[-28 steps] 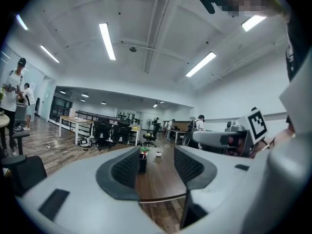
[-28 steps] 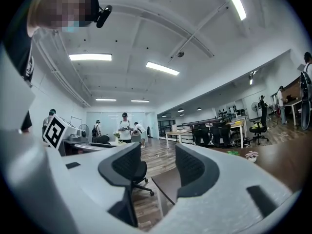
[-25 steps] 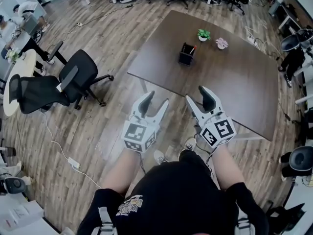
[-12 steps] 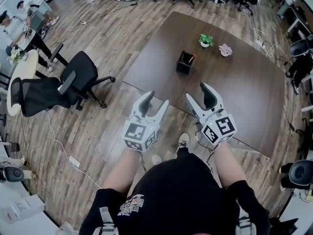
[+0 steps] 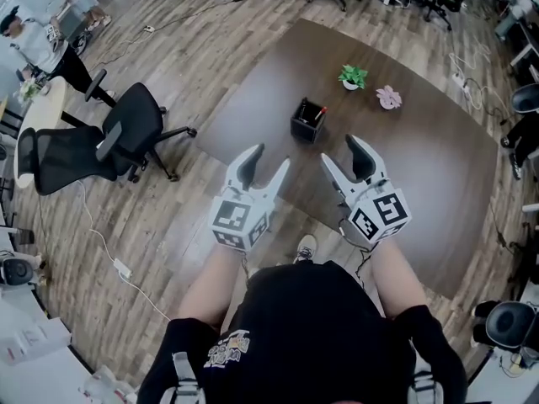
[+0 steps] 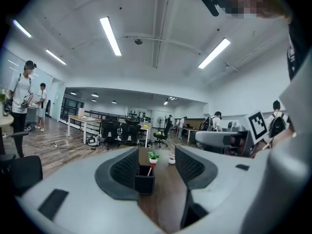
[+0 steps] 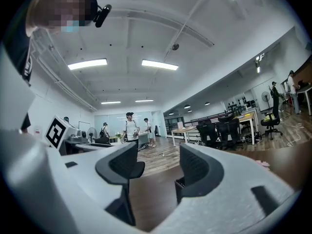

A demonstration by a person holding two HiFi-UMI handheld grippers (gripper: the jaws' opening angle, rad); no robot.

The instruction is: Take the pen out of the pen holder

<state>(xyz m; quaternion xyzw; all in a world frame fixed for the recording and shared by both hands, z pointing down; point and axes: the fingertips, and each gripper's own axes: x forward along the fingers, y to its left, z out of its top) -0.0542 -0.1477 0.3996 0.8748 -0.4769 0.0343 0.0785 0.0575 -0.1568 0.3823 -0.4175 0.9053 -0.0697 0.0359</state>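
Note:
A black square pen holder (image 5: 307,120) stands on the dark brown table (image 5: 421,158), with a red-tipped pen (image 5: 319,112) sticking up out of it. My left gripper (image 5: 268,160) hangs open over the table's near edge, short of the holder and a little to its left. My right gripper (image 5: 339,151) is open too, short of the holder and to its right. In the left gripper view the holder (image 6: 145,184) and pen (image 6: 150,168) sit ahead between the jaws of the left gripper (image 6: 157,165), untouched. The right gripper (image 7: 158,169) view shows only the holder's edge (image 7: 178,189) beside the right jaw.
A small green plant (image 5: 352,77) and a pink flower pot (image 5: 388,98) stand on the table beyond the holder. Two black office chairs (image 5: 135,129) (image 5: 59,158) stand on the wooden floor to the left. People (image 5: 34,36) stand at the far left.
Both grippers have moved forward from over the floor to over the table's near edge, and the pen holder is now closer to them. Both stay open and empty.

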